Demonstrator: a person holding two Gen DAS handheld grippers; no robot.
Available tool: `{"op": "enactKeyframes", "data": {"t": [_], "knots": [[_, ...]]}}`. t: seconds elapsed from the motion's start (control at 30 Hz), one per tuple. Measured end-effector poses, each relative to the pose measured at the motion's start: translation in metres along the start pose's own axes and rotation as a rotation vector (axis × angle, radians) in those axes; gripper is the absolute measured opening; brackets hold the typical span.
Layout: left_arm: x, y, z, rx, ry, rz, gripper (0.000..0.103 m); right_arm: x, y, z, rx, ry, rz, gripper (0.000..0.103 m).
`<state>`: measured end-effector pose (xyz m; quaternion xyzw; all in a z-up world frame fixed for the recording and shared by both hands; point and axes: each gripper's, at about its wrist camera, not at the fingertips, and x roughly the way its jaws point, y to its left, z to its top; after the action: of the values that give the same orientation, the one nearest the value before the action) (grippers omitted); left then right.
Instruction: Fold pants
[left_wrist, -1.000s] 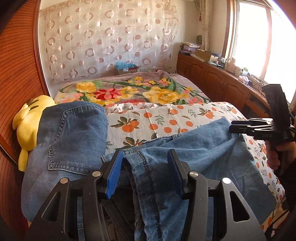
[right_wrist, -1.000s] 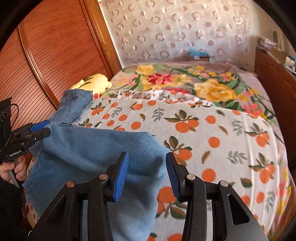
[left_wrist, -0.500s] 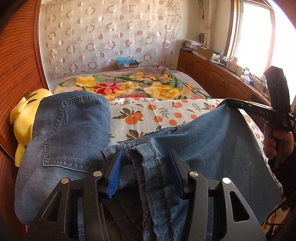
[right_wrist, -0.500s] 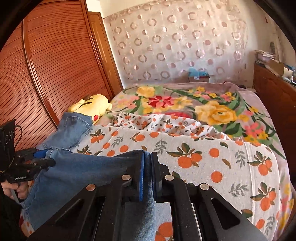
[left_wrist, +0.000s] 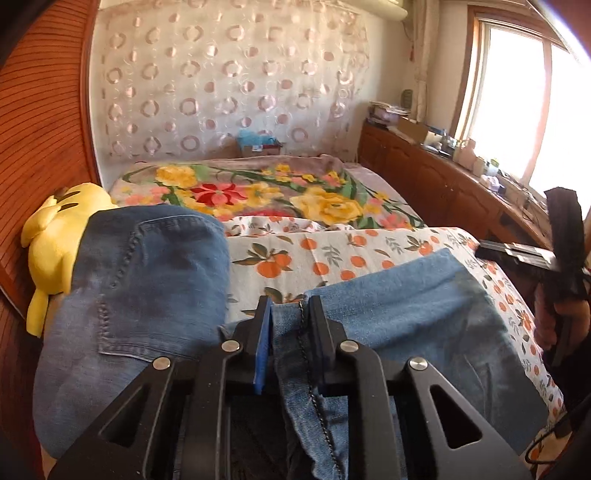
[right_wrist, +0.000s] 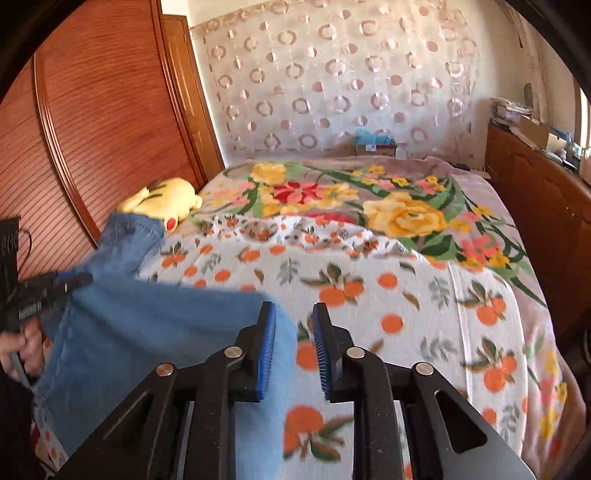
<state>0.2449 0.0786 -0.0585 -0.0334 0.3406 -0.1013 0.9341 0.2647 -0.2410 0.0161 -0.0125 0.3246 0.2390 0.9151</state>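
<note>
- Blue denim jeans (left_wrist: 424, 317) lie across the near side of the bed (right_wrist: 424, 295), on the orange-print bedsheet (left_wrist: 314, 254); the seat section with a back pocket (left_wrist: 147, 280) is bunched up at the left, next to a yellow plush toy (left_wrist: 51, 240).
- Left gripper (left_wrist: 286, 325): jaws drawn in on a thick seamed fold of the jeans, pinching it. A narrow gap shows between the blue pad and the cloth on one side, so the hold appears to rest largely on the seam.
- Right gripper (right_wrist: 293, 332): jaws spread apart with nothing between them. The denim edge lies against the outside of its left finger, not in the gap.
- Risk, one-sided hold: only one gripper has the cloth. If the left gripper lifts or pulls now, the free end will probably sag and twist, giving a skewed crease.
- Risk, slip: denim at a seam is stiff and bulky. A pull along the seam could draw it out from the pads.
- Risk, snagged sheet: the right gripper hovers over bare bedsheet just beside the denim edge. Closing there would likely catch the sheet, or nothing at all.
- Risk, bunched seat: the raised seat section touches the plush toy; dragging the jeans could carry the toy along or trap a wrinkle under the fold.
</note>
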Motion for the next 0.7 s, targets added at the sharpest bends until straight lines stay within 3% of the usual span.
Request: {"op": "enactKeyframes", "data": {"t": [0.23,0.4,0.7], "knots": [[0.001,-0.006,-0.001,0.031,0.039,0.049,0.025,-0.043,0.010,-0.047,-0.003,0.101,-0.034,0.035],[-0.021,-0.029,0.001,0.099,-0.005,0.019,0.051,-0.073,0.023,-0.071,0.012,0.134,-0.048,0.036],[-0.023,-0.093,0.004,0.199,0.025,-0.093,0.051,-0.116,0.035,-0.106,0.078,0.135,-0.010,0.036]]}}
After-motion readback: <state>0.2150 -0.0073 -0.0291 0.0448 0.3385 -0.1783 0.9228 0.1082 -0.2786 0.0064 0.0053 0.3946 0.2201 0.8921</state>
